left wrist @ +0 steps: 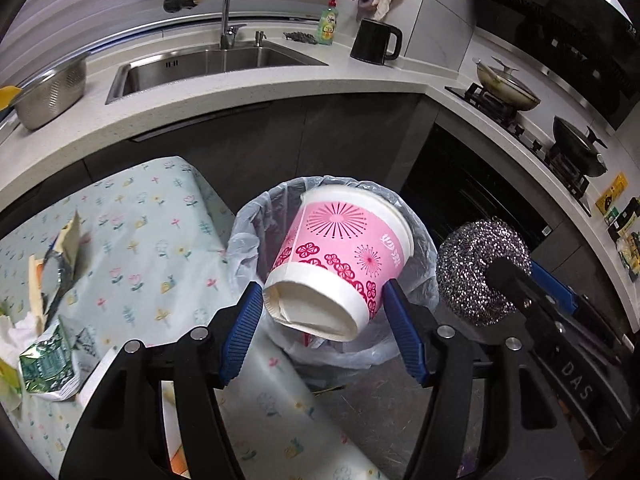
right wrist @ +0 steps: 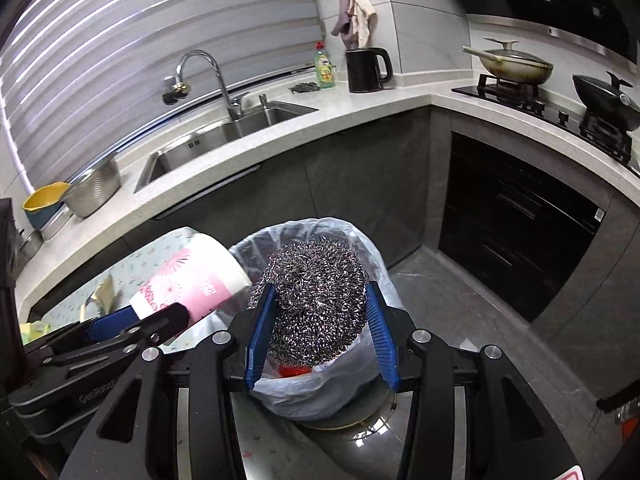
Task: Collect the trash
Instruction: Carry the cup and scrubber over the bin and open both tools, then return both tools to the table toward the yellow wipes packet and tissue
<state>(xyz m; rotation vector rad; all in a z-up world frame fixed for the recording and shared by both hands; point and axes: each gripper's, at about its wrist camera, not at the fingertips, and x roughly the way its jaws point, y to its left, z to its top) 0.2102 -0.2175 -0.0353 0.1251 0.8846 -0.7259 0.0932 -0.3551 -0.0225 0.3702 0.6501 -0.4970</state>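
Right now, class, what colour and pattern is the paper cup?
Pink with darker flower and starburst prints, white bands: the paper cup, clearest in the left wrist view.

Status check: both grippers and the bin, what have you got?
Left gripper around pink paper cup, tilted above lined trash bin. Right gripper shut on steel scourer, above same bin. Nothing blocking the bin mouth.

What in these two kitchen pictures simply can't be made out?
- Bin contents: in both views the pink paper cup and steel wool scourer cover most of the lined trash bin; only a red scrap shows.
- Dish soap bottle label: too small to read.
- Wrappers on the table: cut off by the left wrist view's edge.
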